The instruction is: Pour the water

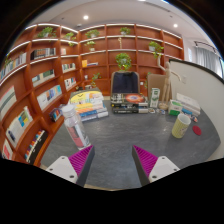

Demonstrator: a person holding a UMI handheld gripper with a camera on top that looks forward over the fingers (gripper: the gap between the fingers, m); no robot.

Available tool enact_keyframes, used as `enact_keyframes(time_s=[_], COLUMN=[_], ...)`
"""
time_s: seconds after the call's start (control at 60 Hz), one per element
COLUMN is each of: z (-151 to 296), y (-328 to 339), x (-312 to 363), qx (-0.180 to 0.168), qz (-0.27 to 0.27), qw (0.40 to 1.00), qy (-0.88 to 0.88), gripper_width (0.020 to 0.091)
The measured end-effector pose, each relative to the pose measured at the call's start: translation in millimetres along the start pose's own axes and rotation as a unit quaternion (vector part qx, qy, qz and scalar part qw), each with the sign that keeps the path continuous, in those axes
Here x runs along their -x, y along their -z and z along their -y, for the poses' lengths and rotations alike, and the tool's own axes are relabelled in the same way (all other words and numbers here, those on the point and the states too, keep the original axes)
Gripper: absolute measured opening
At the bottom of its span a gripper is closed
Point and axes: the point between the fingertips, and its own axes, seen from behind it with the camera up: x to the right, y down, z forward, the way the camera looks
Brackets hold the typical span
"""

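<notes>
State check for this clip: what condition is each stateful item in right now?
Gripper with magenta pads: open, holding nothing.
Clear plastic bottle with pinkish contents: upright on the grey table, beyond the left finger.
Yellowish-green cylindrical container: upright, ahead on the right.
Stacked colourful books: lying flat.

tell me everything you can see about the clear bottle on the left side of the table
The clear bottle looks like see-through plastic with a pinkish tint, slim, narrowing toward its top. It stands on the grey table, leaning slightly in this wide view, ahead of and left of the open gripper. Nothing grips it; a stack of books lies just behind. Its fill level can't be judged.
</notes>
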Motion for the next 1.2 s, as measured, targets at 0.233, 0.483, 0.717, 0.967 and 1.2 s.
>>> enact_keyframes(time_s=[0.233, 0.483, 0.717, 0.967, 1.2], z=[-22, 9, 31, 38, 39], y=[-24, -89, -126, -133, -135], x=[75, 138, 148, 137, 135], qx=[0.011, -0.077, -0.147, -0.17, -0.167], qz=[0.064, 0.038, 0.031, 0.028, 0.031], qw=[0.998, 0.996, 0.987, 0.985, 0.985], qy=[0.022, 0.036, 0.056, 0.029, 0.03], gripper_width=[0.0796, 0.0793, 0.0688, 0.0426, 0.0318])
